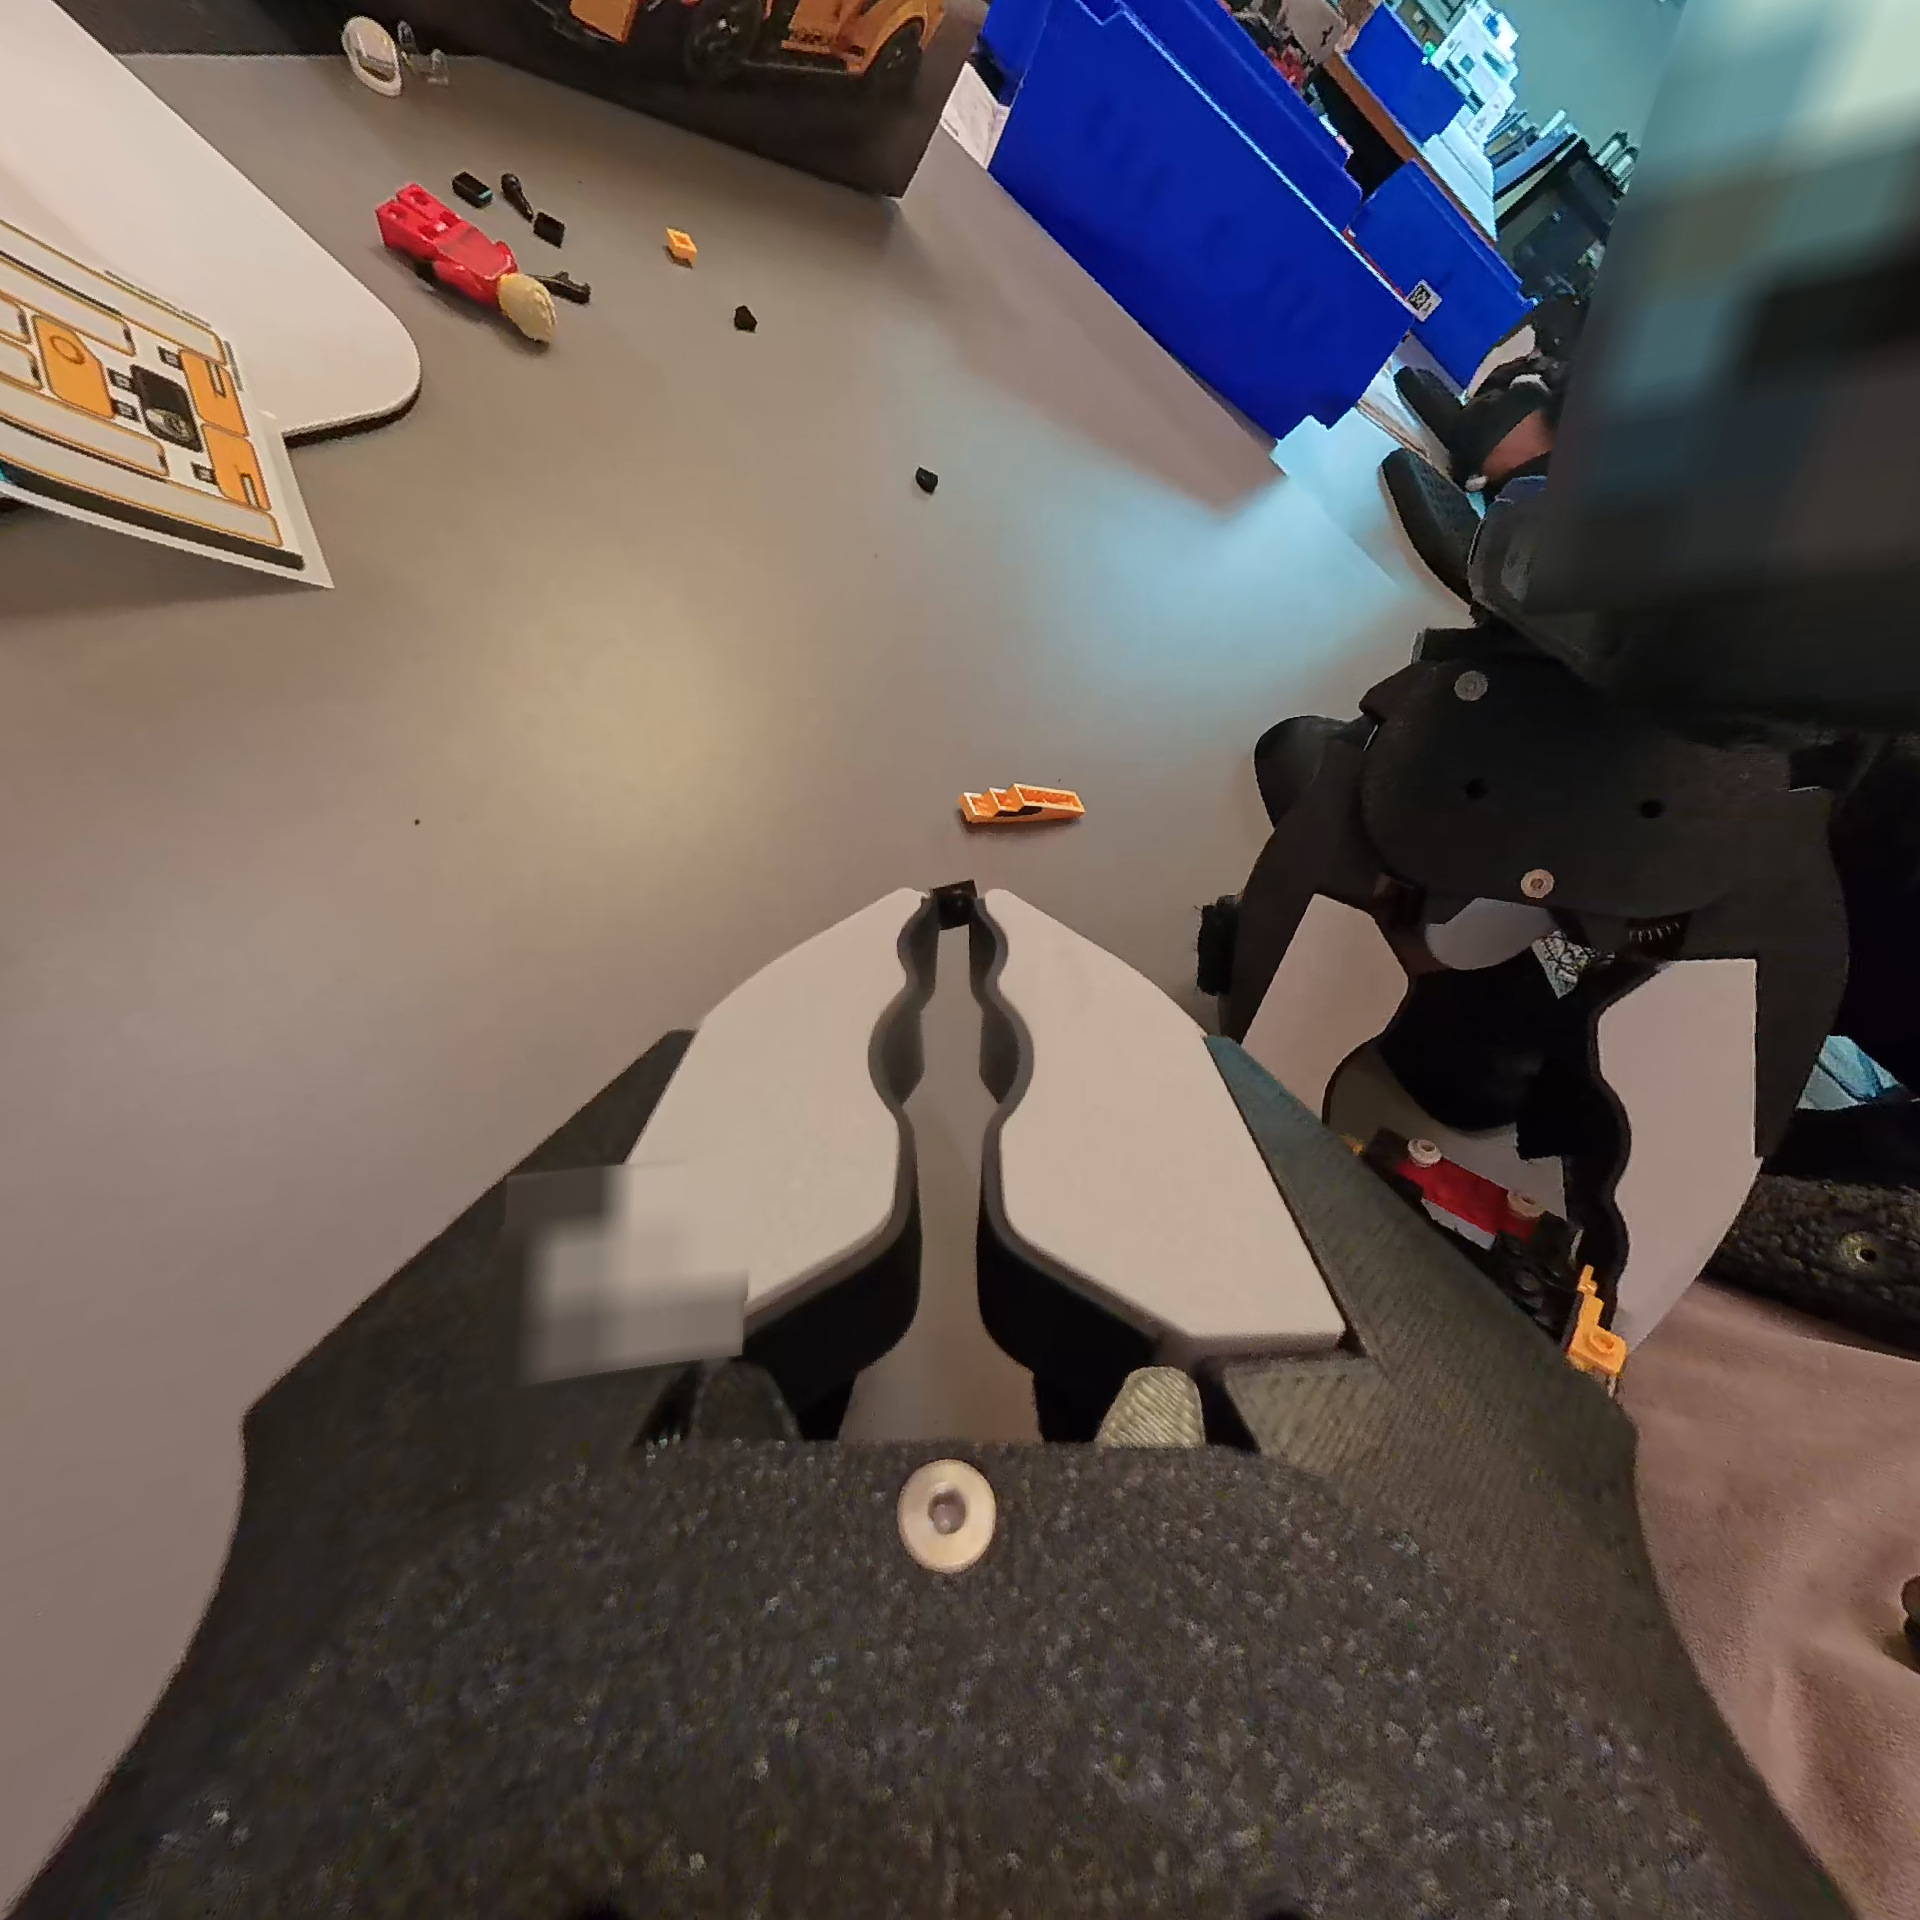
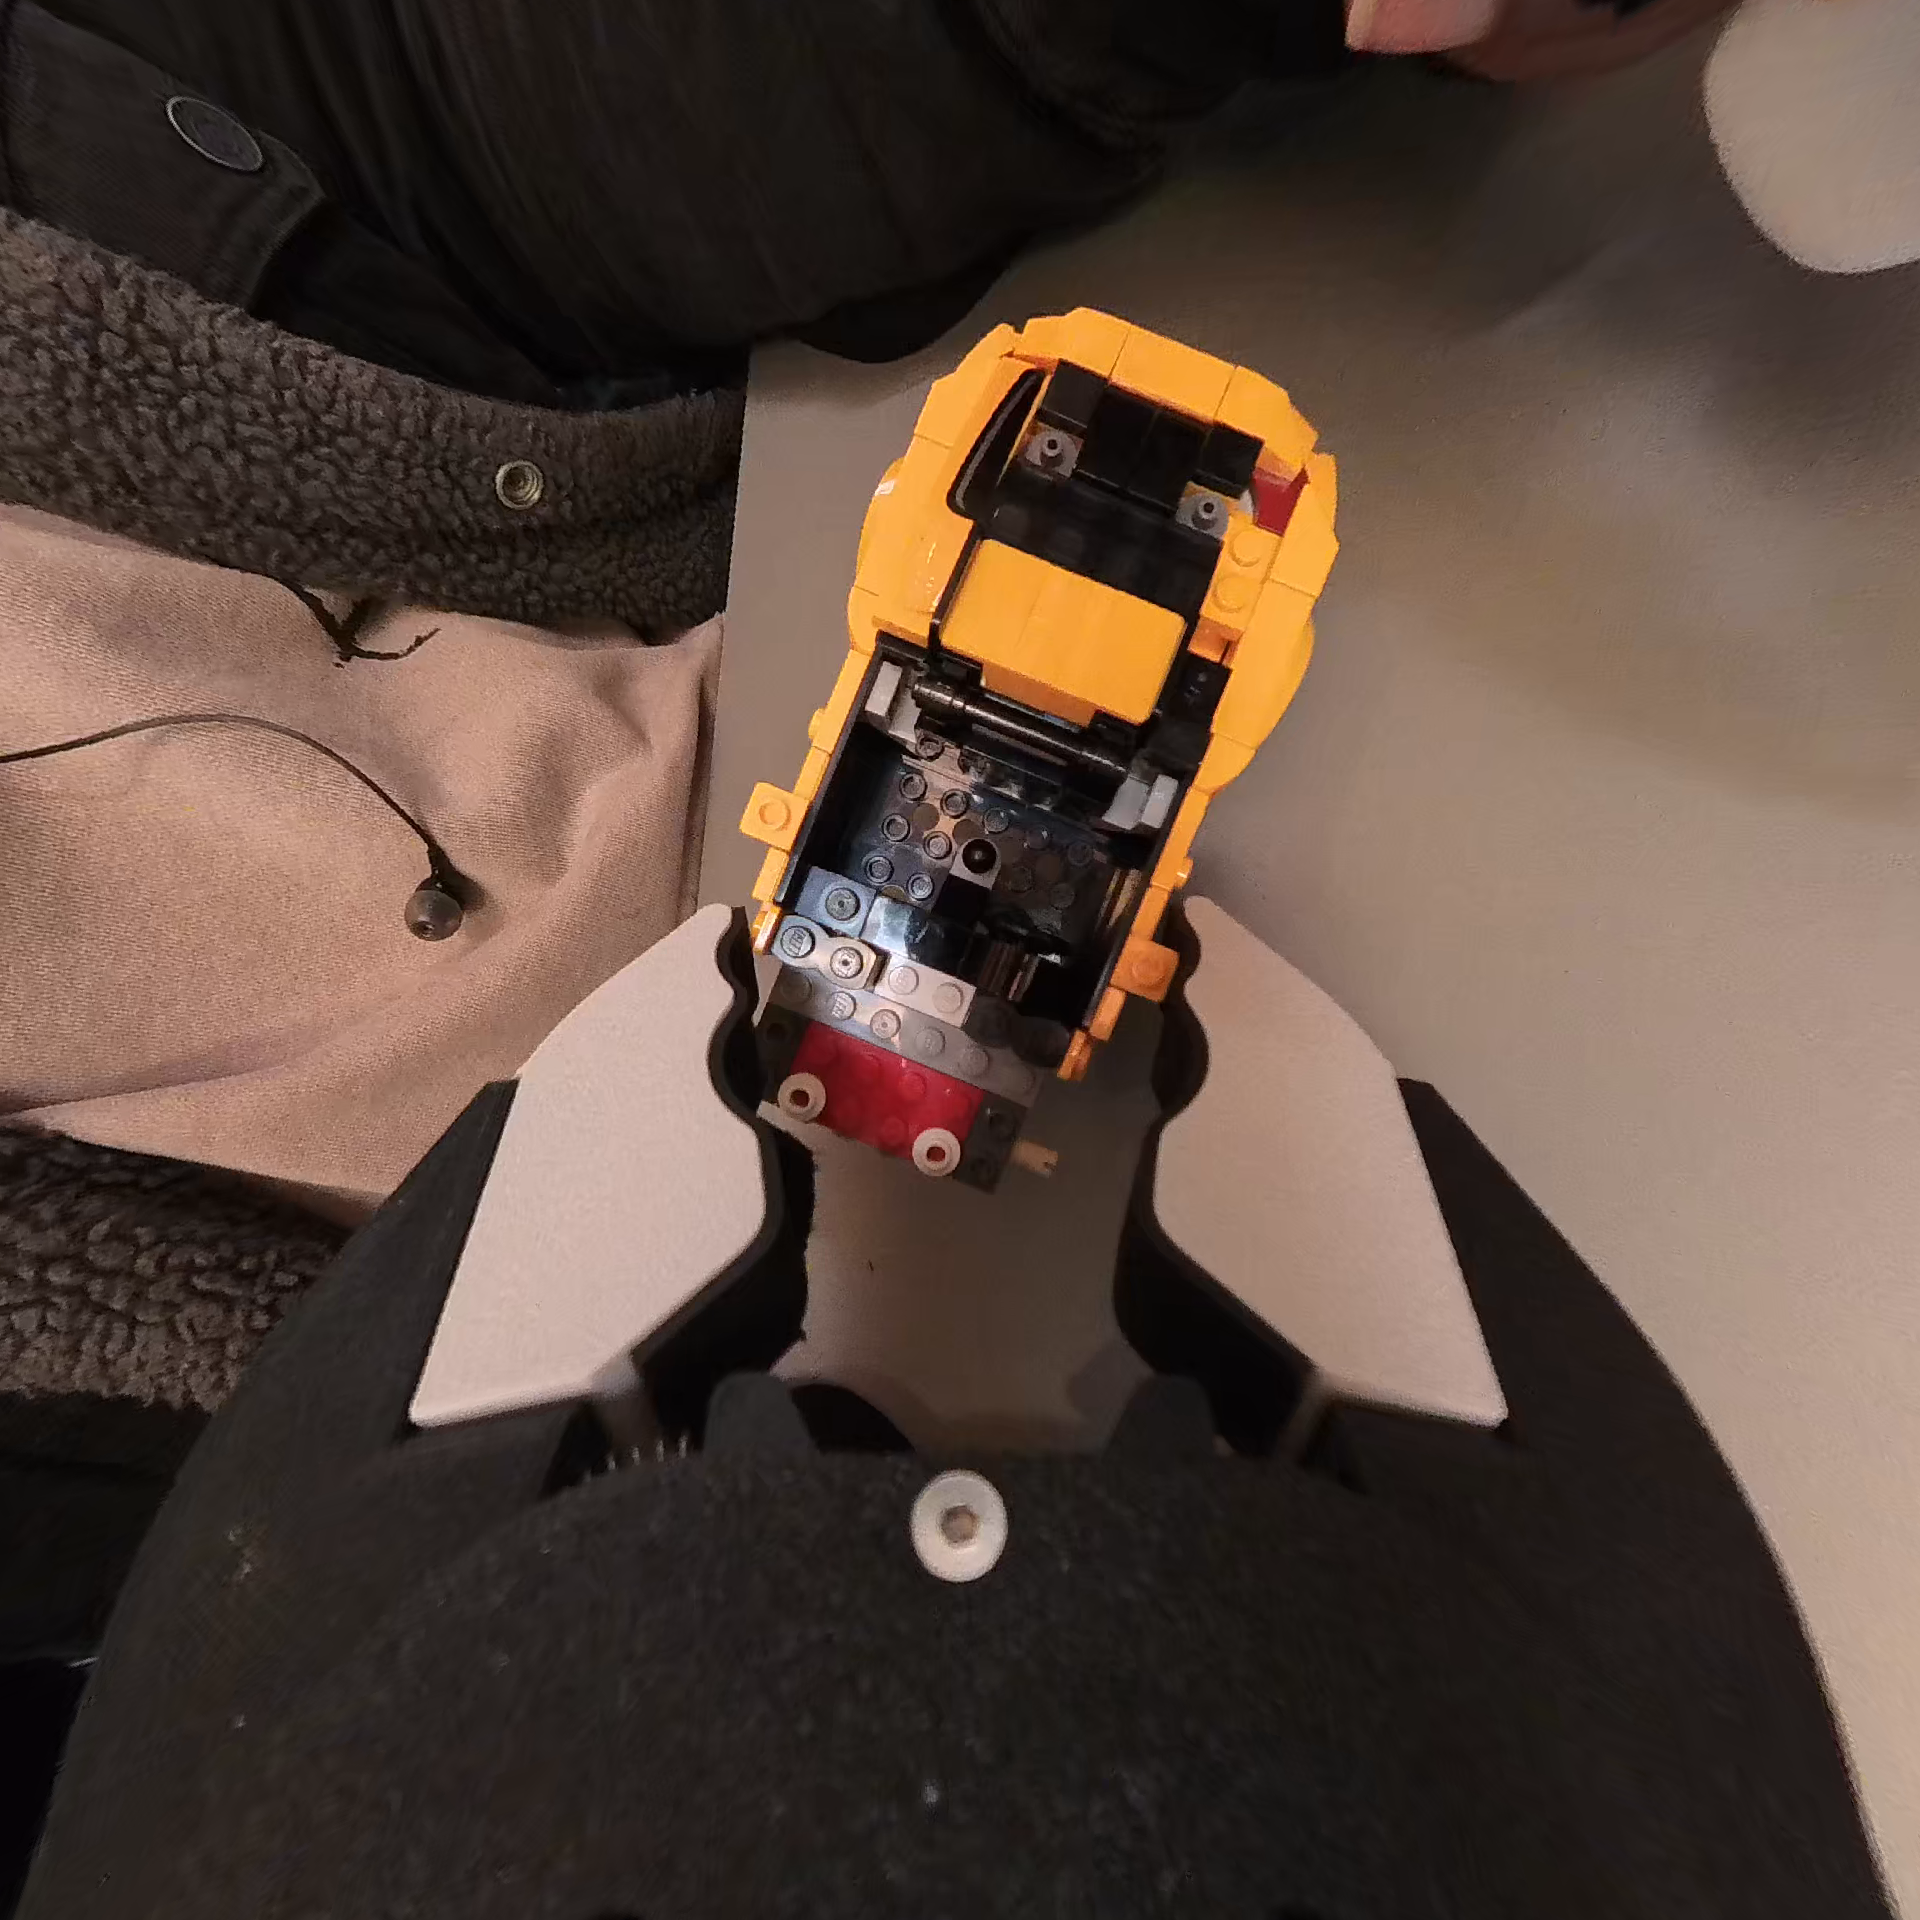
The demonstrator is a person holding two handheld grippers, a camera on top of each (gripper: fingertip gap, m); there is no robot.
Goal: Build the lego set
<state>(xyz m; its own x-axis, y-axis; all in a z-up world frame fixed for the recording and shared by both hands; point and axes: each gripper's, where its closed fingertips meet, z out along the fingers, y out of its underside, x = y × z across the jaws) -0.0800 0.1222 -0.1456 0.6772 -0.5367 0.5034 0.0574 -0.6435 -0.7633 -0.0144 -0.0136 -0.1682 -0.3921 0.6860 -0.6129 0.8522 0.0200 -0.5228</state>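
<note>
A sticker sheet (image 1: 135, 416) and a red brick figure (image 1: 457, 255) are lying far left on the grey bench (image 1: 623, 675). The left tongs (image 1: 954, 902) are pinching a tiny black piece (image 1: 952, 900), near an orange brick (image 1: 1021, 805). The right tongs (image 2: 961, 966) are gripping an orange brick car (image 2: 1081, 623) by its sides.

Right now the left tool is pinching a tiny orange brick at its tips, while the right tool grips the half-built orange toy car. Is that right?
Not quite. The tiny brick pinched at the left tool's tips is black, not orange, as the left wrist view shows. The rest stands: the right tool grips the half-built orange toy car.
</note>
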